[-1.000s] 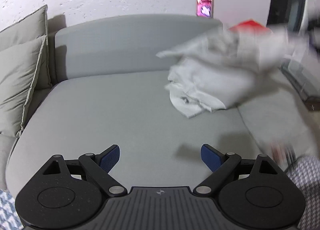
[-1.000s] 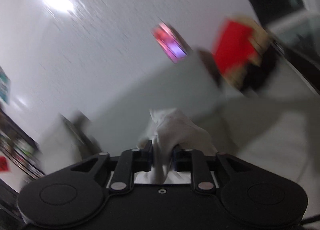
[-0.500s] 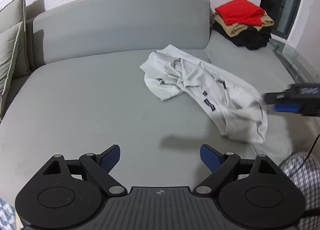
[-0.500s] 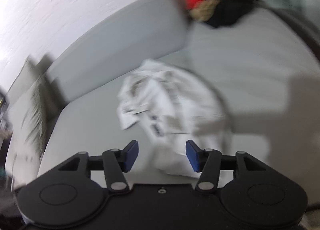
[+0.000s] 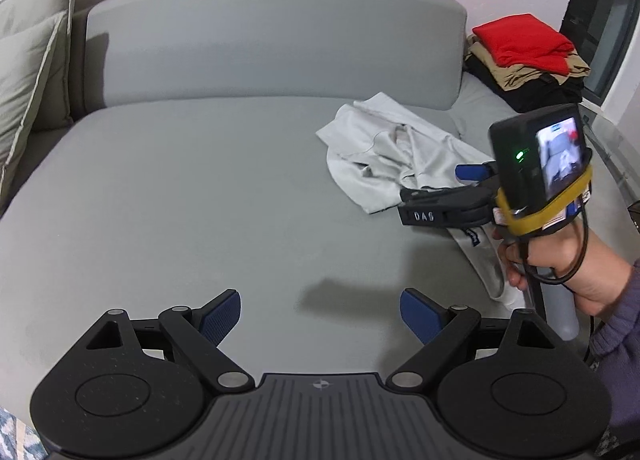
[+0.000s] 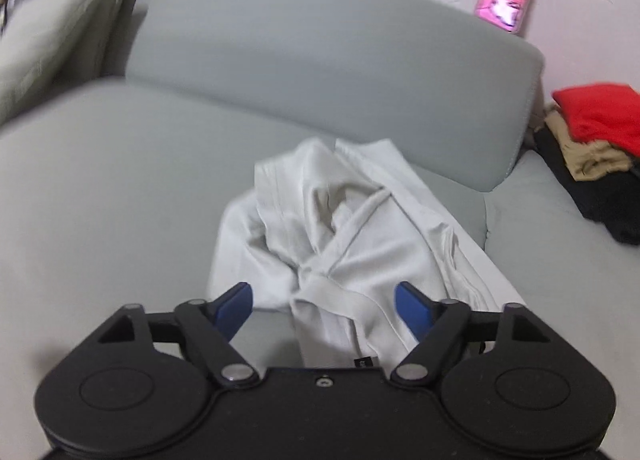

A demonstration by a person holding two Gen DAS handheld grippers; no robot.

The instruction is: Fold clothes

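Soft, even indoor light falls from above, bright enough to show all colours. The left wrist view is sharp; a faint shadow lies on the sofa seat (image 5: pixel 224 195) ahead of the left gripper (image 5: pixel 320 314). The right wrist view is motion-blurred, worst at the cushion (image 6: pixel 60 19) and wall. Both fisheye pictures bend at the edges, with dark corners.

The near end of the pale grey garment (image 6: pixel 352 244) disappears under the right tongs' (image 6: pixel 324 300) black body, its small dark label only half showing and unreadable. From the left wrist, the right tongs (image 5: pixel 448 195) and the hand (image 5: pixel 560 264) cover its middle. The pillows (image 6: pixel 60 11) are smeared by blur and cut off at the frame edge.
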